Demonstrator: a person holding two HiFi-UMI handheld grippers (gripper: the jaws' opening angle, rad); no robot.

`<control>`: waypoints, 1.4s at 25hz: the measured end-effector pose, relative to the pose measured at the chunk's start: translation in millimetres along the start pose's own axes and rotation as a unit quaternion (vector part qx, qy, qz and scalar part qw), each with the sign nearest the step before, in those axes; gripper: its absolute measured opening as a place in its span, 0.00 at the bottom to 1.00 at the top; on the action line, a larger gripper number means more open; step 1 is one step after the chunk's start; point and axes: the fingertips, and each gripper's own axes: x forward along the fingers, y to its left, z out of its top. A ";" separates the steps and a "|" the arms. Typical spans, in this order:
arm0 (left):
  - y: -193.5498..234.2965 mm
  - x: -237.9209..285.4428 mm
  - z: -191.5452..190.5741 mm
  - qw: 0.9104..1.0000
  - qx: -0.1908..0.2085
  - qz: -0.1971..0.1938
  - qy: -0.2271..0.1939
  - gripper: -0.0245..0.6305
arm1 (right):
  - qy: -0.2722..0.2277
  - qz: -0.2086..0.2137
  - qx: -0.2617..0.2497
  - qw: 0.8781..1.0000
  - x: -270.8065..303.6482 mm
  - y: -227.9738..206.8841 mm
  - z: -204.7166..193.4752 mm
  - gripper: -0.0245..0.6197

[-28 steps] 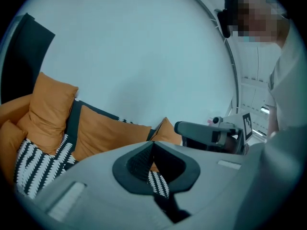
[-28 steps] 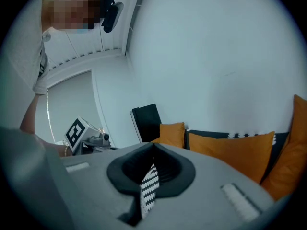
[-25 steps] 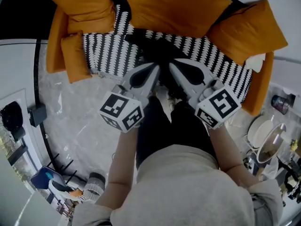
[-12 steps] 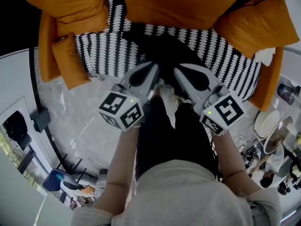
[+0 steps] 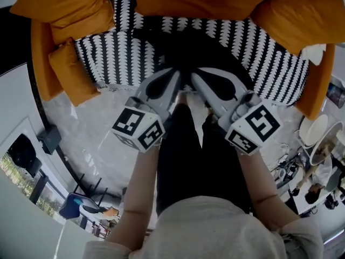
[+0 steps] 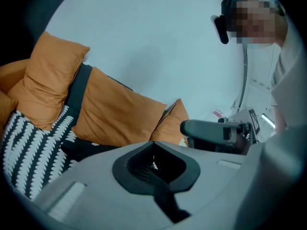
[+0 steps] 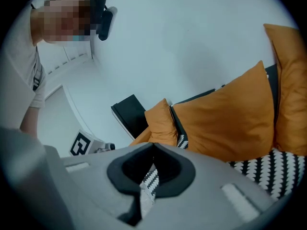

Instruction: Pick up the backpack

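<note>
Black backpack (image 5: 190, 48), seemingly slumped flat on the black-and-white patterned sofa seat (image 5: 108, 58), between orange cushions (image 5: 70, 4).

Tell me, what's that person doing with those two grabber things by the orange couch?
A person stands in front of an orange sofa that has a black-and-white patterned cover. They hold a left gripper and a right gripper, one in each hand. Both point at the black backpack lying on the seat. Both pairs of jaws are shut with nothing between them, so the backpack has not been picked up yet.
</note>
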 end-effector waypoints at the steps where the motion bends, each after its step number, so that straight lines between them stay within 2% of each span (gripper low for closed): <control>1: 4.5 2.5 -5.8 1.000 0.000 0.003 0.003 0.05 | 0.000 -0.002 0.002 1.000 1.7 -3.4 -2.4 0.04; 8: 26.5 18.2 -37.0 1.000 -0.013 0.013 0.026 0.05 | 0.027 -0.002 0.024 0.999 10.5 -15.1 -31.2 0.04; 14: 45.0 20.1 -41.3 0.999 -0.014 0.031 0.038 0.06 | 0.041 0.001 0.040 0.998 19.6 -12.9 -50.6 0.04; 19: 67.3 31.9 -61.1 0.996 -0.016 0.056 0.064 0.26 | 0.044 -0.001 0.052 0.998 24.3 -23.6 -62.0 0.04; 22: 75.4 33.7 -73.8 0.994 -0.033 0.069 0.078 0.35 | 0.048 -0.007 0.065 0.997 23.5 -26.5 -66.6 0.04; 26: 81.5 43.9 -86.8 0.994 -0.053 0.068 0.074 0.37 | 0.049 -0.010 0.088 0.995 17.5 -36.2 -81.5 0.04; 29: 85.0 47.3 -89.0 0.993 -0.050 0.087 0.063 0.38 | 0.048 -0.016 0.101 0.994 4.9 -38.7 -88.5 0.04; 32: 88.4 47.2 -91.9 0.991 -0.050 0.107 0.066 0.51 | 0.051 -0.024 0.115 0.992 -6.3 -33.8 -90.6 0.04; 35: 91.5 46.7 -89.9 0.989 -0.061 0.108 0.076 0.56 | 0.058 -0.035 0.133 0.989 -7.1 -26.0 -87.0 0.04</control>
